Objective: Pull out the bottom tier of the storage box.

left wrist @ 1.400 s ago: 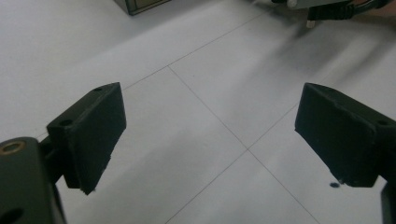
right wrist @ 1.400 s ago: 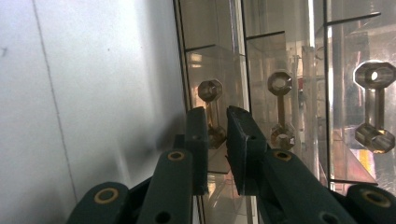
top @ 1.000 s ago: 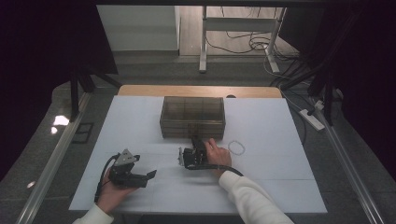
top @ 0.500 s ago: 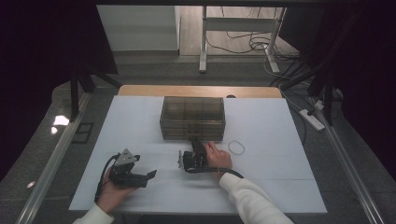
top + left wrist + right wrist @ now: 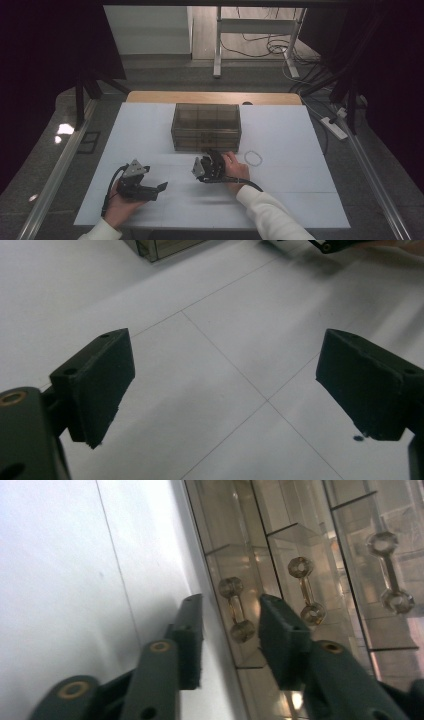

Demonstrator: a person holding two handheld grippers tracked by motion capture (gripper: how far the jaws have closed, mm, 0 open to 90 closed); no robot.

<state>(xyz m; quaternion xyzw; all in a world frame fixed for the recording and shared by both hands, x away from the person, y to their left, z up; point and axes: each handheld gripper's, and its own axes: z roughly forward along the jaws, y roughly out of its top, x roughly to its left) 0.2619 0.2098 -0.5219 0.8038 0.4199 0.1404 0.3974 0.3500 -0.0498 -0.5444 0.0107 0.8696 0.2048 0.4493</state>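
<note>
A smoky see-through drawer box [image 5: 206, 126] stands on the white table [image 5: 300, 150]. My right gripper [image 5: 214, 156] is at the box's front, held by a hand in a white sleeve. In the right gripper view its jaws stand open on either side of a small dumbbell-shaped drawer handle [image 5: 236, 615], with a gap on both sides of the right gripper [image 5: 231, 627]. Two more handles [image 5: 306, 591] sit further along. My left gripper [image 5: 161, 187] rests low at the table's front left, open and holding nothing [image 5: 225, 385].
A thin white ring [image 5: 253, 158] lies on the table right of my right hand. The box's corner [image 5: 160, 247] shows at the top of the left gripper view. Faint grid lines cross the table [image 5: 225, 360]. Cables and a power strip [image 5: 334, 127] lie beyond the table's right edge.
The right gripper has shifted only slightly at the box's front. The left gripper has stayed in place.
</note>
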